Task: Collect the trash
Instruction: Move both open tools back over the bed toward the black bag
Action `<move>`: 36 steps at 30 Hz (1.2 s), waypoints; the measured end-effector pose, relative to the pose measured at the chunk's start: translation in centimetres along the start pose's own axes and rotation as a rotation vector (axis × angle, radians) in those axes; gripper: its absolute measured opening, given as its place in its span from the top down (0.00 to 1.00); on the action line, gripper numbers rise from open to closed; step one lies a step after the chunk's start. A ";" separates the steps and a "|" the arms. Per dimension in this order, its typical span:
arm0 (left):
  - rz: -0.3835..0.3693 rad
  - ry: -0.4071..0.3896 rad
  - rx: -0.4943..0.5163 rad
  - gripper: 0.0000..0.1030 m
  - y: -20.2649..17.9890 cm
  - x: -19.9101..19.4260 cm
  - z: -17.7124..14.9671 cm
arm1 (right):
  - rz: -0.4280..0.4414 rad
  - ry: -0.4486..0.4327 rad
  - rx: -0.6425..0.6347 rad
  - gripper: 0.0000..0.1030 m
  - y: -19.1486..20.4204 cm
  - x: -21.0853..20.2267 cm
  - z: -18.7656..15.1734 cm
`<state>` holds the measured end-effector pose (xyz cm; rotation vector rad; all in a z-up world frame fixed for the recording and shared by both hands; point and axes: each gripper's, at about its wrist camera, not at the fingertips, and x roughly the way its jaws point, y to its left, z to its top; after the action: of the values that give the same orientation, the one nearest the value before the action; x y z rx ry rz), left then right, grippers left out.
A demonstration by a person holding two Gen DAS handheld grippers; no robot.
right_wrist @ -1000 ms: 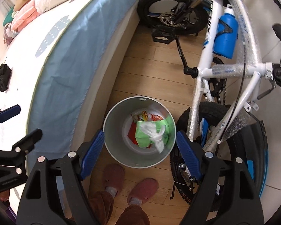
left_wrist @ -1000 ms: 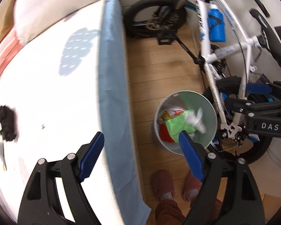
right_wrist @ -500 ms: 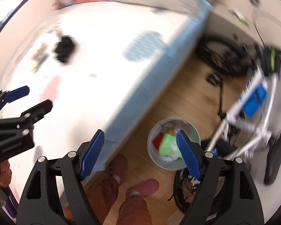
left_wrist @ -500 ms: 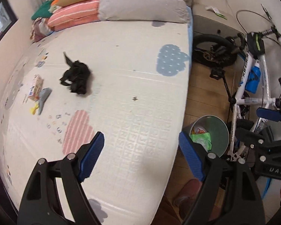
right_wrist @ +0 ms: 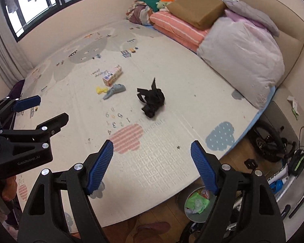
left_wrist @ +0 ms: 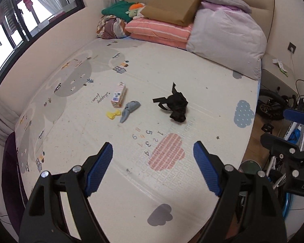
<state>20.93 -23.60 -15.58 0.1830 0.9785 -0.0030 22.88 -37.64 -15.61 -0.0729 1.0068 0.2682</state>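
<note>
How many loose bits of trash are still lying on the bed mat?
4: a black crumpled bag mid-mat, and left of it a grey wrapper, a yellow scrap and a small carton. Bedding may hide more.

Matt embossed play mat [left_wrist: 172,184] (foam-like)

Ahead of me: printed play mat [left_wrist: 172,77] over the bed. Folded pink striped bedding [left_wrist: 160,30] and lilac duvet [left_wrist: 227,32] stacked at headboard. Bicycle [right_wrist: 281,174] alongside, right.
</note>
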 end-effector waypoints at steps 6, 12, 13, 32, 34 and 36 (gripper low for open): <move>0.012 -0.055 -0.035 0.21 3.6 -1.6 2.5 | -0.006 -0.059 -0.060 0.26 3.7 -1.2 4.7; 0.016 -0.062 -0.057 0.21 6.0 -0.6 4.5 | 0.001 -0.071 -0.081 0.26 5.2 -0.3 7.3; 0.020 -0.061 -0.058 0.21 6.2 -0.4 4.8 | 0.009 -0.065 -0.082 0.26 5.3 0.1 7.6; 0.085 0.074 -0.149 0.21 7.1 13.4 7.5 | 0.078 0.062 -0.129 0.26 2.0 15.9 13.1; 0.093 0.085 -0.150 0.21 7.1 15.4 7.3 | 0.071 0.071 -0.131 0.26 1.5 18.3 13.3; 0.091 0.097 -0.157 0.21 7.0 17.8 7.0 | 0.061 0.078 -0.132 0.26 0.9 21.0 13.4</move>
<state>37.23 -16.34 -25.41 0.0834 1.0616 0.1674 44.28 -30.33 -26.12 -0.1741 1.0694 0.3898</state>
